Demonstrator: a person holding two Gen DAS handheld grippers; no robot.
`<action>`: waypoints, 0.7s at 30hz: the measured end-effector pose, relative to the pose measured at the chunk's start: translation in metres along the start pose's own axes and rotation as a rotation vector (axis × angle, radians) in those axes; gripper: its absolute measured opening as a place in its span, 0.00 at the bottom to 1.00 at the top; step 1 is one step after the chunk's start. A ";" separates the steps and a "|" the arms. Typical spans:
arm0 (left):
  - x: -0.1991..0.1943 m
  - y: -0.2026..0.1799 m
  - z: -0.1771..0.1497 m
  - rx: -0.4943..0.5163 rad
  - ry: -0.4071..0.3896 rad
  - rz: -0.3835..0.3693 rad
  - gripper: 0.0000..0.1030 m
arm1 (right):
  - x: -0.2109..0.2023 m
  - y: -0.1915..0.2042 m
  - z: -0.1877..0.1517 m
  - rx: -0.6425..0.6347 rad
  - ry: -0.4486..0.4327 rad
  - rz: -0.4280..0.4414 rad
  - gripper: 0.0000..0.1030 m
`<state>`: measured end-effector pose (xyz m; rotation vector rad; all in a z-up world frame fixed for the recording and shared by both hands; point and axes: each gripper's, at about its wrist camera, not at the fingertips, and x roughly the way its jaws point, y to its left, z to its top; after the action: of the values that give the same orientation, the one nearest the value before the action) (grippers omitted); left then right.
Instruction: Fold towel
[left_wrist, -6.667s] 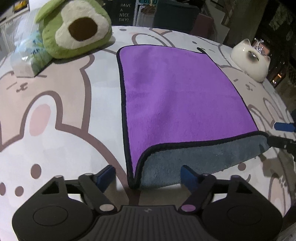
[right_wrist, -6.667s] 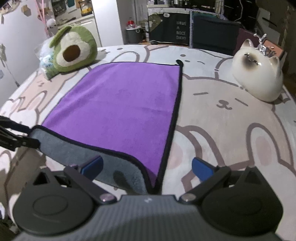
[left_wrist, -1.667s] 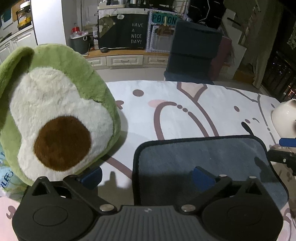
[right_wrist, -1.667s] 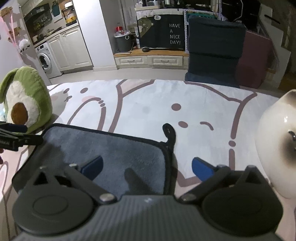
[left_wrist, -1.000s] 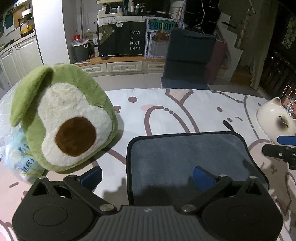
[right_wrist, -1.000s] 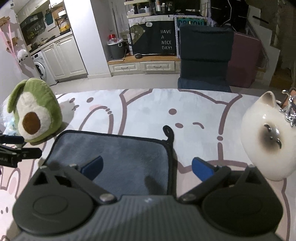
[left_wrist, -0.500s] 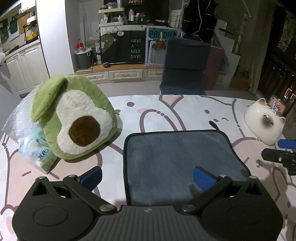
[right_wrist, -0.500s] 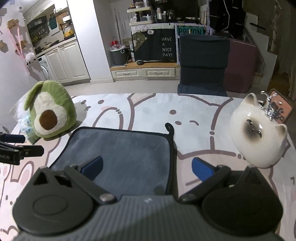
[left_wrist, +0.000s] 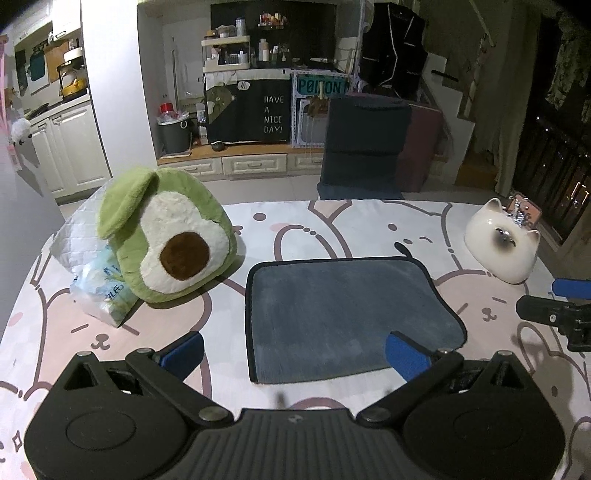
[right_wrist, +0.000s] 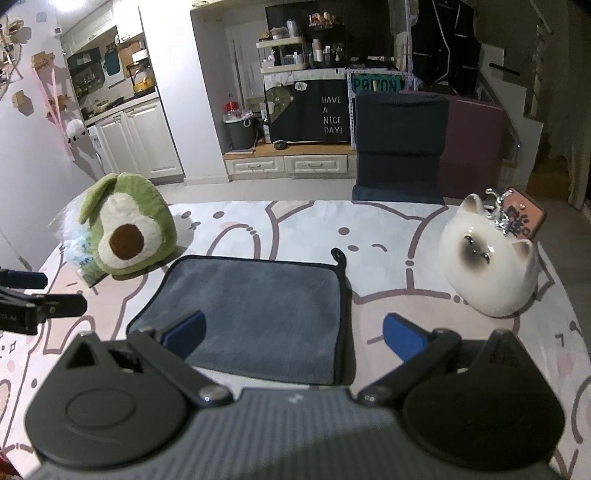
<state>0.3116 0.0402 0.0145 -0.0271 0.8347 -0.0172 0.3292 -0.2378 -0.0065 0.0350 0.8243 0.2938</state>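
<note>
The towel (left_wrist: 343, 314) lies folded in half on the table, grey side up with a black edge and a small hanging loop at its far right corner. It also shows in the right wrist view (right_wrist: 255, 310). My left gripper (left_wrist: 295, 350) is open and empty, held above the towel's near edge. My right gripper (right_wrist: 291, 336) is open and empty above the towel's near right corner. The right gripper's tip shows at the right edge of the left wrist view (left_wrist: 554, 314). The left gripper's tip shows at the left edge of the right wrist view (right_wrist: 40, 302).
A green avocado plush (left_wrist: 166, 236) and a plastic packet (left_wrist: 103, 288) sit left of the towel. A white ceramic cat (left_wrist: 502, 243) stands to its right. The table wears a bunny-print cloth (left_wrist: 332, 225). Cabinets and a dark chair stand beyond.
Both grippers have pulled back and up from the folded towel, so more of the table and room shows. The towel has stayed flat, grey side up.
</note>
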 end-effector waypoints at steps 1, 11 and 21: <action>-0.004 -0.001 -0.002 0.001 -0.003 -0.001 1.00 | -0.003 0.001 -0.001 -0.001 -0.003 -0.001 1.00; -0.044 -0.012 -0.022 0.014 -0.031 0.007 1.00 | -0.042 0.010 -0.021 -0.011 -0.038 -0.007 1.00; -0.080 -0.020 -0.044 0.022 -0.080 0.006 1.00 | -0.076 0.018 -0.045 -0.025 -0.060 0.000 1.00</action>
<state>0.2251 0.0219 0.0449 -0.0049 0.7544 -0.0195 0.2432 -0.2450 0.0205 0.0209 0.7612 0.3018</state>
